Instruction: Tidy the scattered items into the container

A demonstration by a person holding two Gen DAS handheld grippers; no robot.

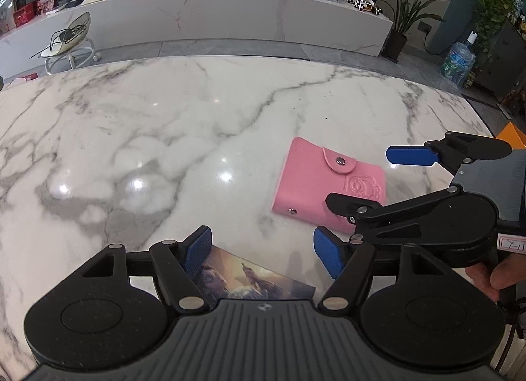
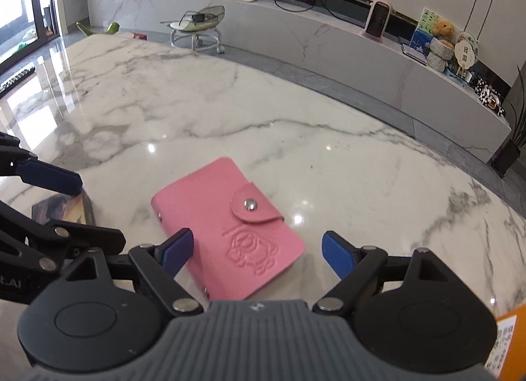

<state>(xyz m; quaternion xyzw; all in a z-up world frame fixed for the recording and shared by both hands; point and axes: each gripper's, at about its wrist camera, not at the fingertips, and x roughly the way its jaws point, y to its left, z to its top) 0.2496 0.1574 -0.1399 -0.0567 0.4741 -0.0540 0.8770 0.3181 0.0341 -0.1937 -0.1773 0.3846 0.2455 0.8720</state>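
Observation:
A pink snap-button card wallet (image 1: 323, 180) lies flat on the marble table (image 1: 164, 138); it also shows in the right wrist view (image 2: 227, 233). A printed picture card (image 1: 250, 277) lies flat between my left fingers; it also shows at the left of the right wrist view (image 2: 64, 208). My left gripper (image 1: 263, 249) is open, its jaws on either side of the card, not touching it. My right gripper (image 2: 258, 254) is open over the near end of the wallet; it also shows in the left wrist view (image 1: 371, 193).
An orange box (image 2: 508, 345) shows at the lower right corner of the right wrist view and at the right edge of the left wrist view (image 1: 511, 133). Beyond the table's far edge stands a long marble bench (image 1: 230, 16) and a small wheeled stool (image 1: 70, 42).

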